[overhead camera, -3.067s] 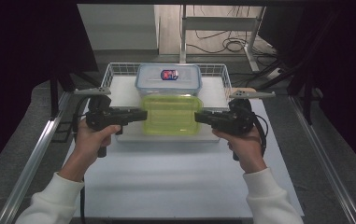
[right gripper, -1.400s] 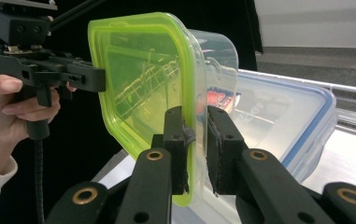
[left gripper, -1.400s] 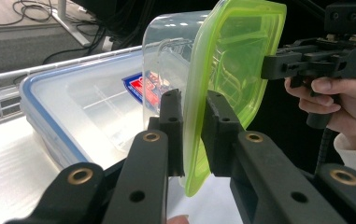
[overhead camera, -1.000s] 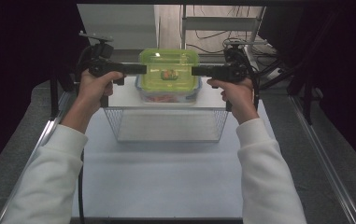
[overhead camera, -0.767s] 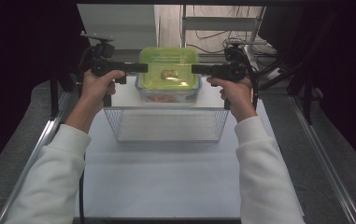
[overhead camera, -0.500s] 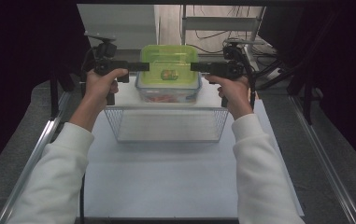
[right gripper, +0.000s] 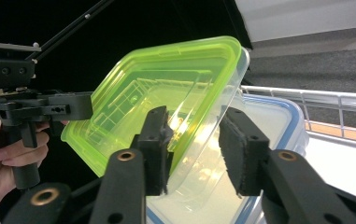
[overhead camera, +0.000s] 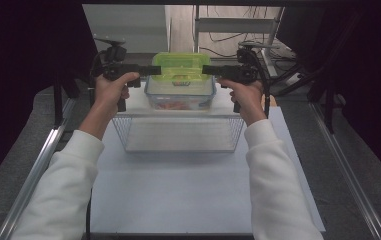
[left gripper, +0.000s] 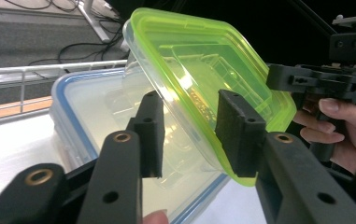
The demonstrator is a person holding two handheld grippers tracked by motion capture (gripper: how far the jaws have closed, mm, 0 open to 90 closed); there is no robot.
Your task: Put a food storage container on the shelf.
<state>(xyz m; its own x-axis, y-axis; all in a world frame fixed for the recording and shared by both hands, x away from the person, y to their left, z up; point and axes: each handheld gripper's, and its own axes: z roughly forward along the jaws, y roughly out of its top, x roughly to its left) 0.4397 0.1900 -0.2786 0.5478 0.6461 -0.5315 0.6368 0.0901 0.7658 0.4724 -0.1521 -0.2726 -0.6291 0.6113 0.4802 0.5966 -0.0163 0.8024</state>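
The left gripper [left gripper: 189, 135] rose from the bottom of its own view with its two black pads either side of the rim of the green-lidded container [left gripper: 203, 79]. Its jaws had just been opening; the right pad stood by the green lid's edge and the left pad by the clear body, with a sliver of gap showing, so the grip looked released with the rim between the jaws. In the high view this gripper [overhead camera: 150, 70] sat at the upper left of centre, held in the person's left hand [overhead camera: 112, 90].

The right gripper [right gripper: 194, 144] likewise came up from the bottom of its view, its jaws having just been opening too. Its pads flanked the opposite rim of the same container [right gripper: 166, 98], the right pad standing apart from the clear wall, the left one close against the lid's edge; whether that one touched I could not tell. In the high view it [overhead camera: 212, 70] lay at upper right of centre, in the right hand [overhead camera: 245, 97].

The green-lidded container [overhead camera: 180, 67] sat in the upper middle of the high frame, between the two grippers, resting atop the blue-rimmed container [overhead camera: 178, 97]. In both gripper views it appeared tilted, owing to the cameras' roll. The blue-rimmed box [left gripper: 87, 107] lay just beneath it. Below them in the high frame stood a wire basket [overhead camera: 178, 134], on the white table [overhead camera: 178, 195].
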